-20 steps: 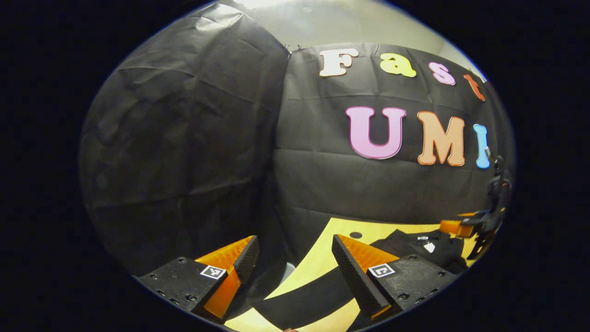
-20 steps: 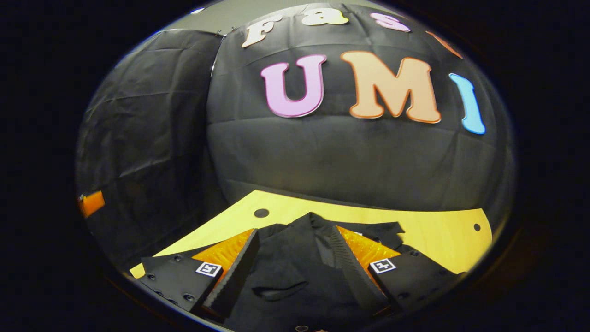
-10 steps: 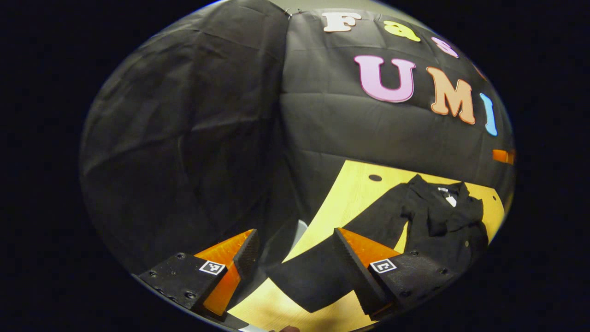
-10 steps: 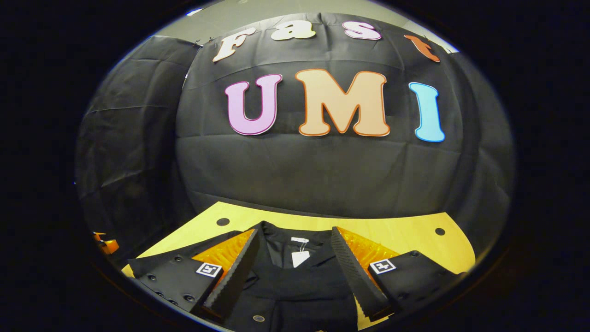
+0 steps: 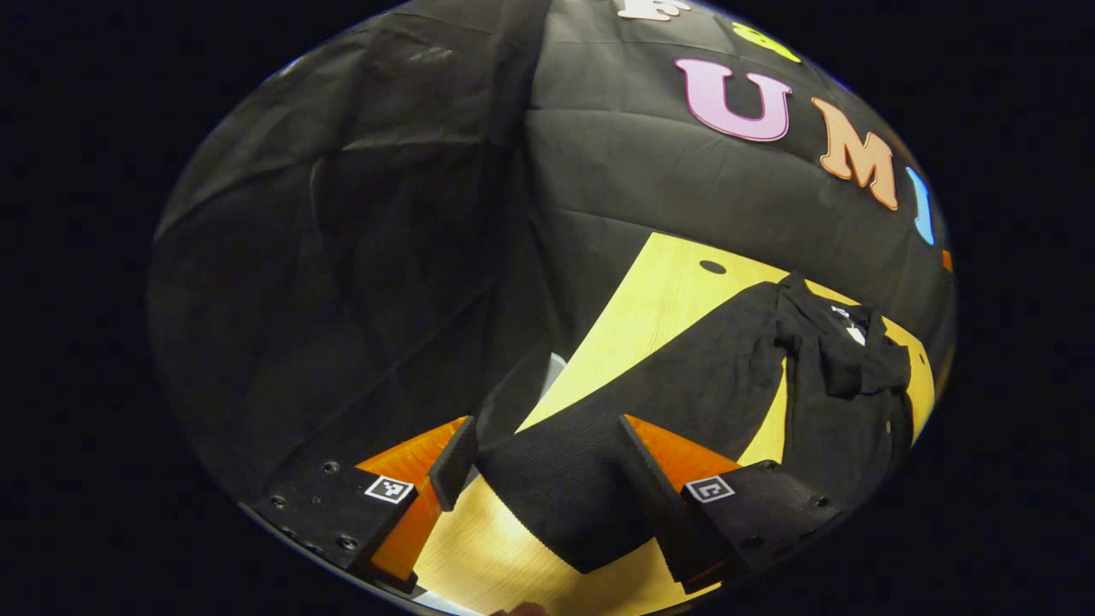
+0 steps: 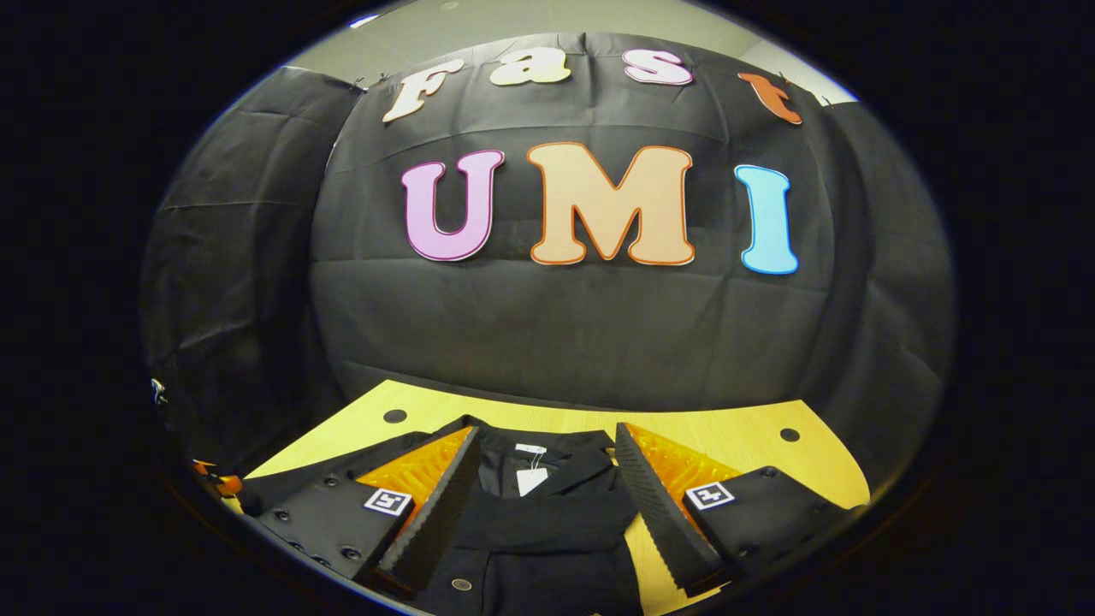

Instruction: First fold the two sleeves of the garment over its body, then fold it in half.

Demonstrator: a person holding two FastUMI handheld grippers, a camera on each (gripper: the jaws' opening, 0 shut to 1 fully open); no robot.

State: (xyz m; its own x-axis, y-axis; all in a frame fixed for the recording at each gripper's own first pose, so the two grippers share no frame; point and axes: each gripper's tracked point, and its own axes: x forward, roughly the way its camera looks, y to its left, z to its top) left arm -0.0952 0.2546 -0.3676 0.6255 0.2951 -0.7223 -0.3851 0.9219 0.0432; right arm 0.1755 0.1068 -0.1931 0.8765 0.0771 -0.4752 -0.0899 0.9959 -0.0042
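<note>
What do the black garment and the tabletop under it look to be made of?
The garment looks like a soft, matte woven or knit cloth: its sleeve shows a fine ribbed texture and lies limp, with no sheen. The exact fibre is unclear. The table looks like pale wood or wood-look laminate, with faint straight grain lines and a smooth, slightly glossy finish.

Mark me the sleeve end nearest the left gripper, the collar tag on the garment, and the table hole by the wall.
sleeve point(image 5: 565, 505), left gripper view, on the cuff end between the fingers.
collar tag point(image 6: 531, 481), right gripper view, on the white hanging tag.
table hole point(image 5: 712, 267), left gripper view, on the dark round hole.
</note>
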